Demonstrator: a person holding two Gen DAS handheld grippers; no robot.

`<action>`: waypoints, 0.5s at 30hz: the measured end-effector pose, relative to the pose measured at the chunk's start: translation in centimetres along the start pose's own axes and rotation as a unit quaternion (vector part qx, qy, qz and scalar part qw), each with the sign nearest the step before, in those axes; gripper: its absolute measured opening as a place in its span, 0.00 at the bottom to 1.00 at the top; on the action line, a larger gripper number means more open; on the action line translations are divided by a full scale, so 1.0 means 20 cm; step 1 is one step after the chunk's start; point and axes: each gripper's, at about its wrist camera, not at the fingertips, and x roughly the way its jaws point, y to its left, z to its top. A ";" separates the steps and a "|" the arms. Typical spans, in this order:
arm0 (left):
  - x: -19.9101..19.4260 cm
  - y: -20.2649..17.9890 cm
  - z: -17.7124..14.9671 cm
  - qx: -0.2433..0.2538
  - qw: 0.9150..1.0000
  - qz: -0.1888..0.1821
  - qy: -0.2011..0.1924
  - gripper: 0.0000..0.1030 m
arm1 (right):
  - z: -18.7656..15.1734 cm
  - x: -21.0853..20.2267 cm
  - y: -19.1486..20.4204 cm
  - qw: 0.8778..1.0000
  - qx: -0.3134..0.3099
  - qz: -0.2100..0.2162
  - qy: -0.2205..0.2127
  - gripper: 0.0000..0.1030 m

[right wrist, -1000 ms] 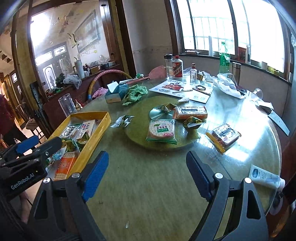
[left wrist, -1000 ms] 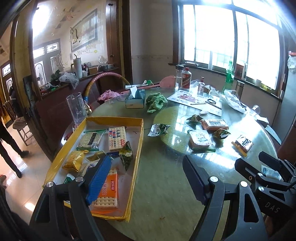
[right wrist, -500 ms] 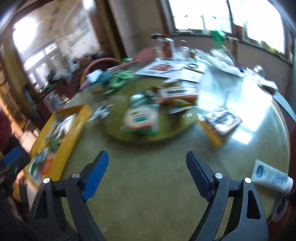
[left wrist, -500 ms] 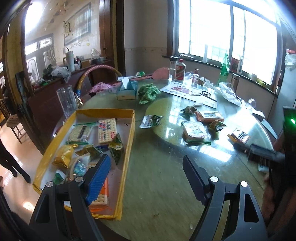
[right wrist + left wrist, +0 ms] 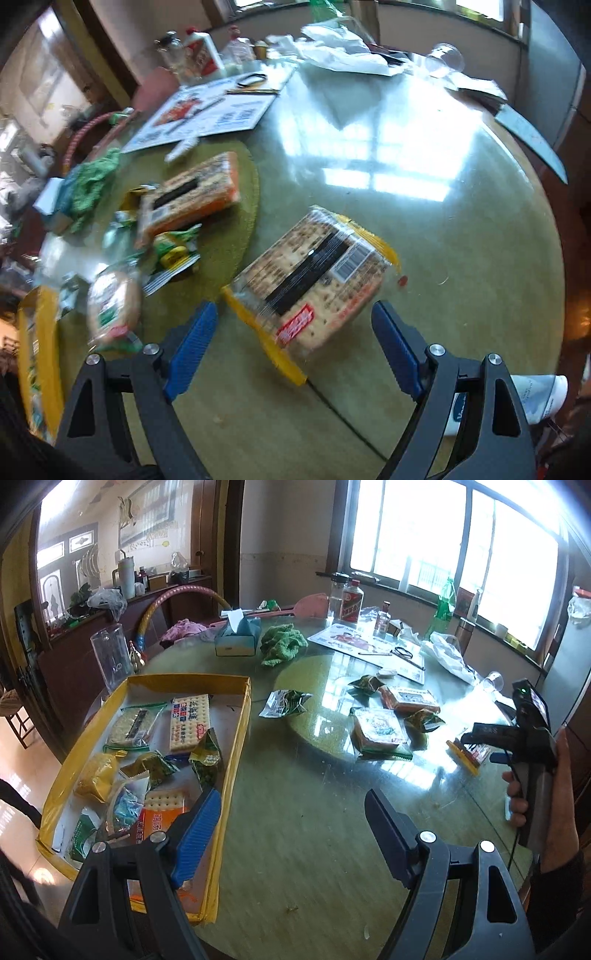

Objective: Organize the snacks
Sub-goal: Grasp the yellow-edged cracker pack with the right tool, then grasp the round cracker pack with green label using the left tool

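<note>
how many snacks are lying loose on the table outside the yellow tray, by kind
flat rectangular clear-wrapped cracker packs: 2
clear green-edged pack of round biscuits: 1
small crinkled green foil packets: 3
total: 6

Glossy glass tabletop (image 5: 424, 229), crinkly plastic wrappers (image 5: 314, 273)

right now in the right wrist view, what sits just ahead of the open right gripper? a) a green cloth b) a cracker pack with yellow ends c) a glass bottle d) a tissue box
b: the cracker pack with yellow ends lies on the glass table just ahead of the right gripper, whose blue-padded jaws stand open and apart from it.
</note>
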 end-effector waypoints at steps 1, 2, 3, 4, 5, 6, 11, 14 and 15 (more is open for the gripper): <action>0.00 0.00 0.00 0.000 1.000 0.001 0.001 0.78 | 0.01 0.02 -0.01 1.000 0.015 -0.005 0.005 0.83; 0.01 0.01 0.00 0.000 1.000 0.002 0.003 0.78 | 0.02 0.05 -0.01 1.000 0.027 -0.003 0.010 0.83; 0.01 0.01 0.00 0.000 1.000 0.003 0.005 0.78 | 0.03 0.08 -0.02 0.999 0.044 -0.010 0.014 0.83; 0.02 0.01 0.00 0.000 1.000 0.002 0.006 0.78 | 0.05 0.09 -0.03 0.998 0.053 -0.015 0.010 0.85; 0.02 0.01 0.00 0.000 1.000 0.002 0.006 0.78 | 0.06 0.09 -0.03 0.998 0.060 -0.020 0.006 0.85; 0.02 0.01 -0.01 0.000 1.000 0.002 0.007 0.78 | 0.08 0.11 -0.03 0.997 0.066 -0.024 0.006 0.85; 0.04 -0.02 0.00 0.010 1.000 0.000 0.011 0.78 | 0.14 0.18 0.04 0.996 0.030 -0.090 -0.004 0.86; 0.07 -0.03 0.00 0.015 1.000 -0.002 0.016 0.78 | 0.07 0.14 0.06 0.995 0.000 -0.099 -0.018 0.75; 0.09 -0.04 0.01 0.015 1.000 -0.004 0.022 0.78 | 0.04 0.12 0.05 0.995 -0.004 -0.094 -0.018 0.74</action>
